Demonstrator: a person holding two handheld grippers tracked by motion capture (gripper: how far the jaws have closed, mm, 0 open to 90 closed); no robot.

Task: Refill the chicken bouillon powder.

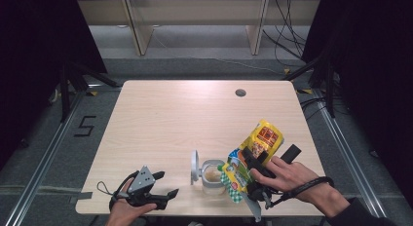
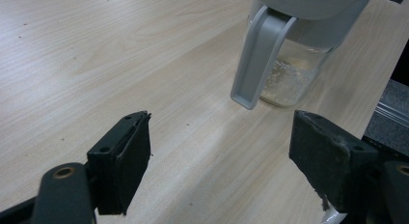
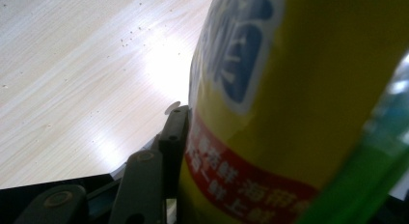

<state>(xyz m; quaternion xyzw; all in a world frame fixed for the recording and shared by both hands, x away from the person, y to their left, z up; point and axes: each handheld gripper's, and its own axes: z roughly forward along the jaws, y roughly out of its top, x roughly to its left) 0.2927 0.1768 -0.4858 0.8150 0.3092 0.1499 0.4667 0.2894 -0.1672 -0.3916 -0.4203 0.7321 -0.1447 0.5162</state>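
Pouch [image 1: 251, 155] clamped in right tool [image 1: 253, 162], tilted over jar [image 1: 213, 176]; left tool [image 1: 163, 187] jaws apart.

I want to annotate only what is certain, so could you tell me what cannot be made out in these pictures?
- Yellow bag: the small print is blurred in the right gripper view.
- Right gripper: in the high view the bag and the hand cover its jaws.
- Clear jar: its top is cut off by the left gripper view's edge; the pale contents cannot be identified.
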